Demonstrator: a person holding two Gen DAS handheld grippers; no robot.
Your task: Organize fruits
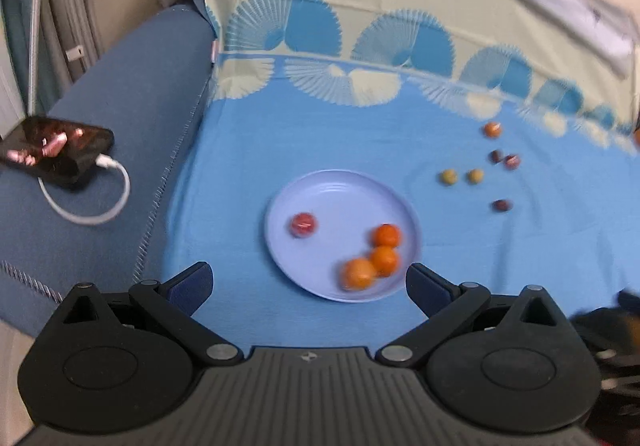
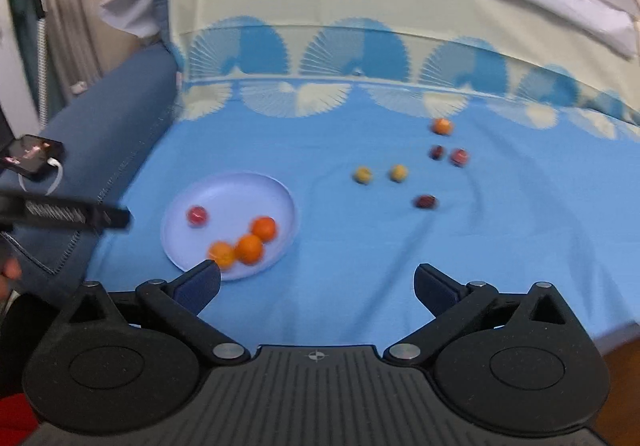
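Note:
A pale lilac plate (image 1: 340,190) (image 2: 240,186) lies on the blue bedsheet and holds three oranges (image 1: 384,260) (image 2: 249,248) and one small red fruit (image 1: 303,224) (image 2: 197,215). Loose on the sheet to its right lie two yellow fruits (image 1: 460,177) (image 2: 380,174), several dark red ones (image 1: 502,205) (image 2: 425,201) and a small orange (image 1: 492,129) (image 2: 442,126). My left gripper (image 1: 310,282) is open and empty, just short of the plate's near rim. My right gripper (image 2: 316,284) is open and empty over bare sheet right of the plate.
A phone (image 1: 56,150) (image 2: 32,156) on a white cable lies on the dark blue cover at the left. A patterned pillow (image 1: 360,6) and grey fabric stand at the back. The left gripper's body shows at the left of the right wrist view (image 2: 68,212).

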